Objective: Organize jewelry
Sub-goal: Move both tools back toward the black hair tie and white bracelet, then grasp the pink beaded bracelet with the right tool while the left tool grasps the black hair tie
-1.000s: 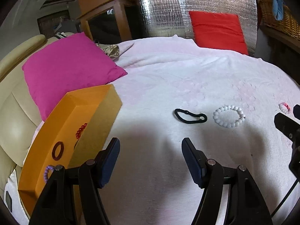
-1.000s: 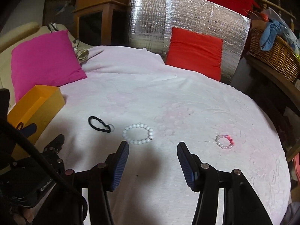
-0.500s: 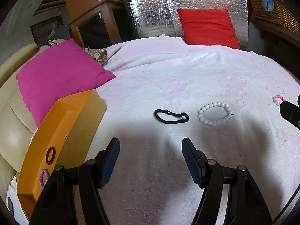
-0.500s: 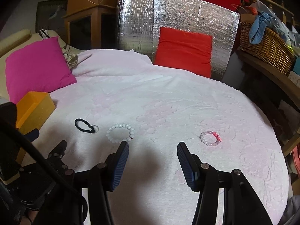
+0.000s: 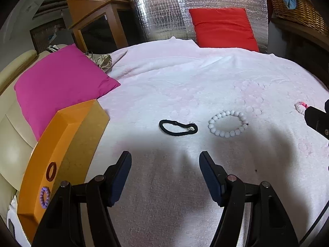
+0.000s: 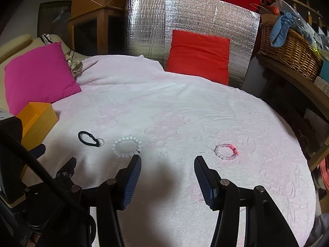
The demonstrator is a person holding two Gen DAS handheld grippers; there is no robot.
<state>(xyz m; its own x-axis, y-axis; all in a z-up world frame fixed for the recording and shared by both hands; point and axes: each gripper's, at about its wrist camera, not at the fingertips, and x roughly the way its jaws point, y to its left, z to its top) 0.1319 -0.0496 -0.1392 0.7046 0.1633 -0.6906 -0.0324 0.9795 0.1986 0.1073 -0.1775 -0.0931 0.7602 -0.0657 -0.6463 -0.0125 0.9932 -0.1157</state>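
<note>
Your left gripper (image 5: 165,174) hangs over the white blanket (image 5: 185,78) with jaws apart and nothing between them; the black hair tie (image 5: 177,127) lies just ahead of its fingertips, the white bead bracelet (image 5: 227,124) ahead and a little right, and the orange box (image 5: 61,144) sits off its left finger with a dark red ring (image 5: 51,171) and a purple bead bracelet (image 5: 44,197) inside. Your right gripper (image 6: 167,171) is likewise open and empty; the white bead bracelet nearly meets its left fingertip, though contact is hard to judge, and the pink bead bracelet (image 6: 226,151) lies just beyond its right fingertip.
</note>
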